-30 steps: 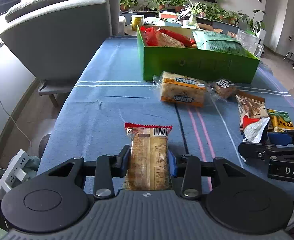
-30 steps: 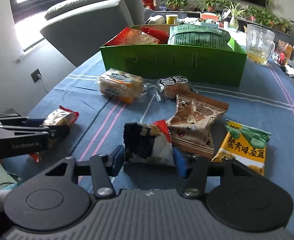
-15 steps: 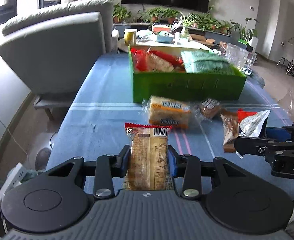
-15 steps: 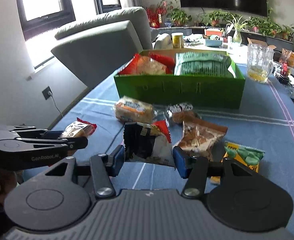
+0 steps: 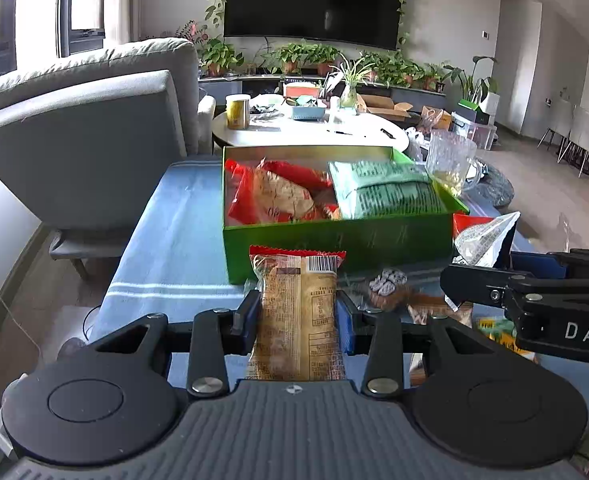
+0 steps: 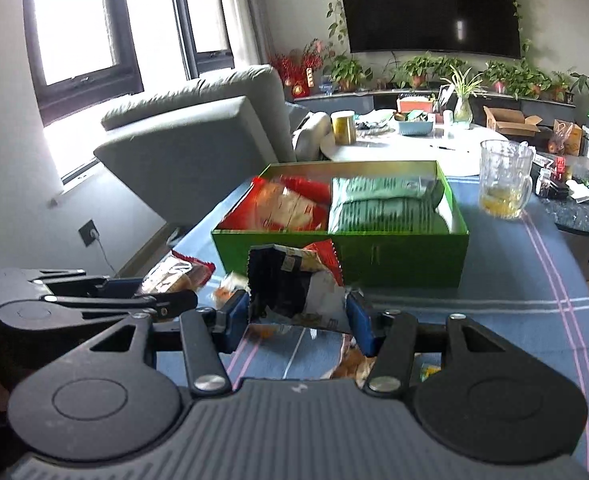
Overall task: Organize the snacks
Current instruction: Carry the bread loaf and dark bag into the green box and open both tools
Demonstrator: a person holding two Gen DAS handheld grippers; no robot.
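Observation:
My left gripper (image 5: pixel 298 316) is shut on a tan snack packet with a red top edge (image 5: pixel 298 312), held up above the blue tablecloth. My right gripper (image 6: pixel 299 314) is shut on a crumpled black, white and red snack bag (image 6: pixel 290 284), also lifted. Ahead of both stands a green box (image 5: pixel 334 240) (image 6: pixel 374 256) holding red packets (image 5: pixel 278 196) on its left side and a green bag (image 5: pixel 386 194) on its right. In the left wrist view the right gripper (image 5: pixel 534 296) shows at the right with its bag (image 5: pixel 482 236); in the right wrist view the left gripper (image 6: pixel 74 300) shows at the left.
Small wrapped snacks (image 5: pixel 386 284) lie on the striped cloth (image 6: pixel 534 280) in front of the box. A glass mug (image 6: pixel 504 184) stands right of the box. Grey armchairs (image 5: pixel 86 140) sit at the table's left, and a round white table (image 5: pixel 310 128) with clutter lies beyond.
Both grippers have risen with their packets and tilted up, so the green box now sits closer and lower in view. The snacks left on the cloth have slid under the grippers.

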